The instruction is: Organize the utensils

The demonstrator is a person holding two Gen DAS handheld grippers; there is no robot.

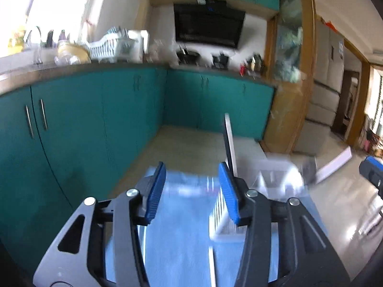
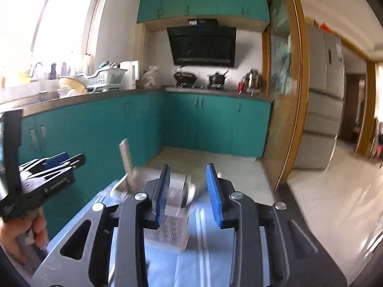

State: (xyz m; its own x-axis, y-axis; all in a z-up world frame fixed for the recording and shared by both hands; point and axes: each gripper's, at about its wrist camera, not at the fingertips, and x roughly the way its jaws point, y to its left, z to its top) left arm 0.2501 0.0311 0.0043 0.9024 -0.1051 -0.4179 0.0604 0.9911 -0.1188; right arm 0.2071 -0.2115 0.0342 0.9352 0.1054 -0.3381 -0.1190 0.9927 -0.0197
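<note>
My left gripper (image 1: 192, 191) is open and empty above a blue cloth (image 1: 177, 246). A white slatted utensil holder (image 1: 223, 224) stands on the cloth just right of it, with a flat pale utensil handle (image 1: 230, 143) sticking up. My right gripper (image 2: 189, 191) is open and empty over the same blue cloth (image 2: 165, 267). The white perforated holder (image 2: 172, 229) lies blurred between and below its fingers. A wooden handle (image 2: 126, 160) rises to its left. The left gripper (image 2: 47, 177) shows at the left of the right wrist view, held by a hand.
Teal cabinets (image 1: 95, 119) run along the left and back. The counter (image 2: 71, 98) carries a dish rack (image 2: 103, 79), pots and bottles. A range hood (image 2: 203, 45) hangs on the back wall. A wooden door frame (image 2: 294, 95) and a tiled floor (image 2: 335, 191) lie right.
</note>
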